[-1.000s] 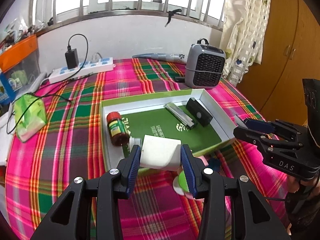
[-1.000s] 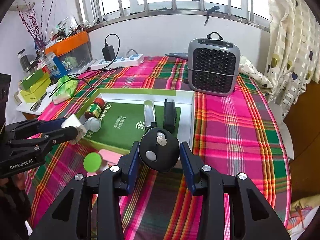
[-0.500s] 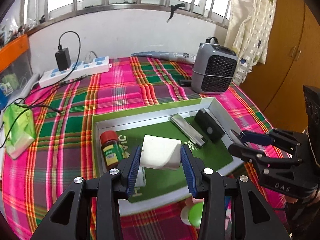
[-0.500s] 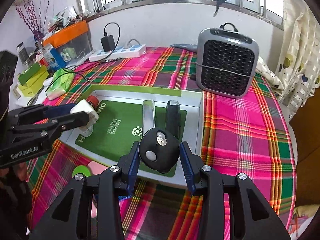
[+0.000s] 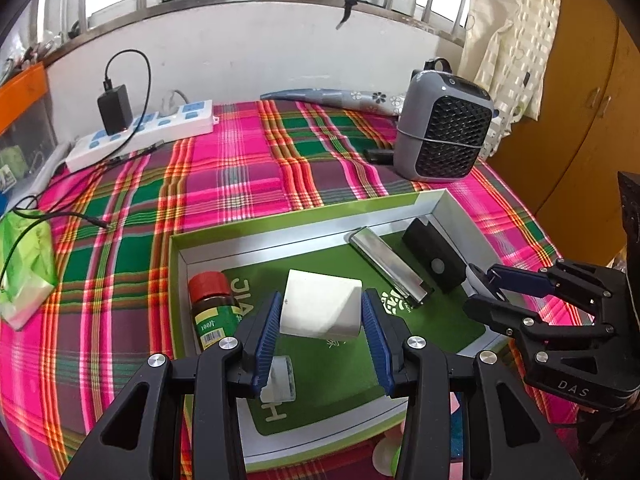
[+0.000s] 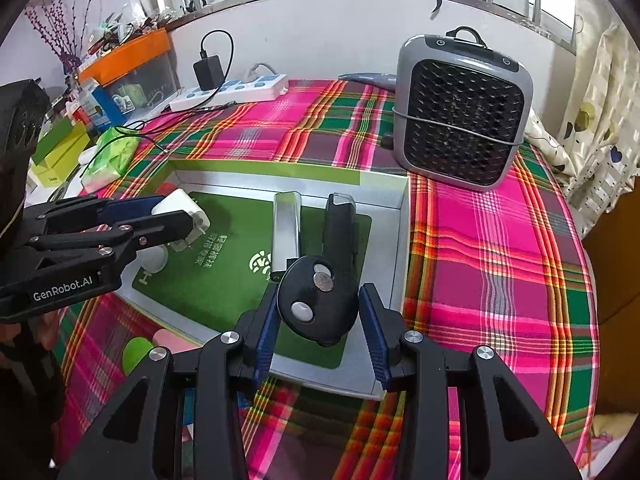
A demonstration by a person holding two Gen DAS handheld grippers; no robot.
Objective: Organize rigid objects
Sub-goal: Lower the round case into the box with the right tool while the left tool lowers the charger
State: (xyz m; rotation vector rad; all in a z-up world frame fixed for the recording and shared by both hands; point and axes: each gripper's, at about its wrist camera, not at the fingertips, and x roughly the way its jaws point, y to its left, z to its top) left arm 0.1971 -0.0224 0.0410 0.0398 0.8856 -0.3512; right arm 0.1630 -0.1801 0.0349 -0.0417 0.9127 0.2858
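Tray [image 5: 304, 236], a shallow green-floored box on a plaid cloth [image 5: 240, 168], is where the loose things are being gathered. Already lying in it: a red-capped bottle [image 5: 212, 304] at the left, a silver bar [image 5: 386, 266] and a black case [image 5: 434, 258] toward the right, and a small white piece [image 5: 280, 378] near the front edge. Left gripper [image 5: 320, 320] hangs over the tray's middle, its blue pads closed on a white charger [image 5: 320, 310]. Right gripper [image 6: 319, 320] hangs over the tray's near right part, closed on a round black fob [image 6: 318, 304]. Both loads look carried in and not yet set down, so the step in hand seems to be placing. Next, each gripper likely needs to sink to a bare patch of green floor, clear of the bar and case, then open. Outside the front edge sits a green disc [image 6: 138, 354], probably waiting its turn
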